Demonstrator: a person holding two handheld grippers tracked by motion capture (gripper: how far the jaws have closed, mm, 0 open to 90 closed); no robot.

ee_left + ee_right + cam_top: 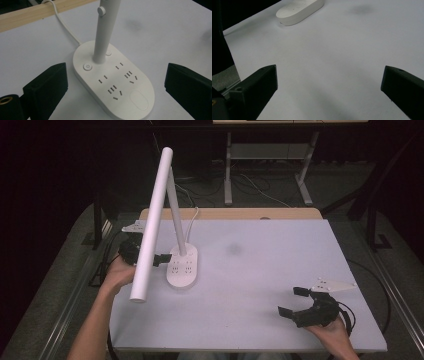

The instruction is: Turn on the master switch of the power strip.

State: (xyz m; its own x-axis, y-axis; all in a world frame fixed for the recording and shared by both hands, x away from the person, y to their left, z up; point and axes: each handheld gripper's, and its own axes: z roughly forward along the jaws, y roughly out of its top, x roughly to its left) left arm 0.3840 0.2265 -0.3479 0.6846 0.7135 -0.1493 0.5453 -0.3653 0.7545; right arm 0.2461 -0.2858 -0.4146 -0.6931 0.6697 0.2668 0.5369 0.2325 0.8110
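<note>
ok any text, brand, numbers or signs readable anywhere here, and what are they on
No words, brand names or numbers can be read in any view.
Power symbol (a circle with a short line): on the round button on the lamp base, beside the lamp post, in the left gripper view.
The oval pad at the near end of the base looks blank.
In the high view the base's top is too small to show any marking.

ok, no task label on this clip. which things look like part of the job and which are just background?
Likely in play (a guess from gripper position):
- desk lamp base with sockets and power button
- lamp arm
- left gripper, open, beside the base
- right gripper, open, over bare table

Just there:
- lamp cord
- table
- dark smudge
- desk frame behind
</note>
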